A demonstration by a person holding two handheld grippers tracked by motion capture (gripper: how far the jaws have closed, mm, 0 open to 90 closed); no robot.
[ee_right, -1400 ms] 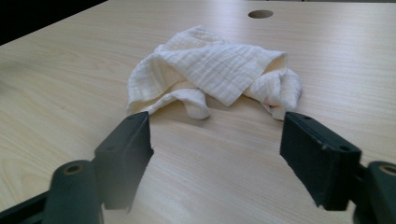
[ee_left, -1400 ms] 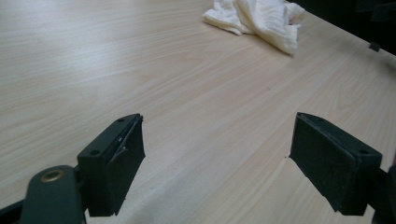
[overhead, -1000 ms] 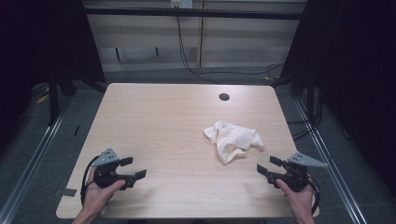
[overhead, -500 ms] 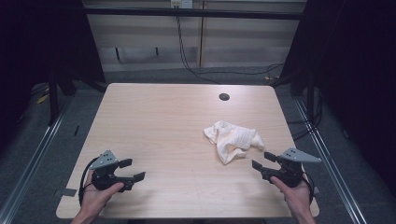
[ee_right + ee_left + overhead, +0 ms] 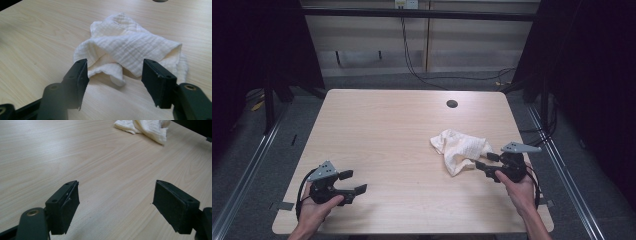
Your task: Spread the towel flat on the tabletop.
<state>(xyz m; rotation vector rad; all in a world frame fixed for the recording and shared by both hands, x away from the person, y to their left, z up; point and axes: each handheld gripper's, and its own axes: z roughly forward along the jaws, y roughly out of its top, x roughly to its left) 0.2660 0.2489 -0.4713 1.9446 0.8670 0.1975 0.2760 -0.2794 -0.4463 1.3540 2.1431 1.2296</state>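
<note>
A crumpled white cloth lies on the right half of the wooden table. My right gripper is at the cloth's right edge and points left at it. In the right gripper view the cloth lies just ahead of my right gripper, its near flap level with the jaw tips. The jaws have just been closing a little but stand open, with no pad pressing on the cloth. My left gripper rests open near the front left corner, nothing between its jaws. In the left gripper view the cloth lies far beyond my left gripper.
A dark round hole sits in the tabletop near the far edge, behind the cloth. Metal rails run along both sides of the table, and cables hang at the back.
My right gripper has moved away from the front edge up to the cloth's right edge. Its jaws have narrowed somewhat. The left gripper and the cloth have stayed put.
</note>
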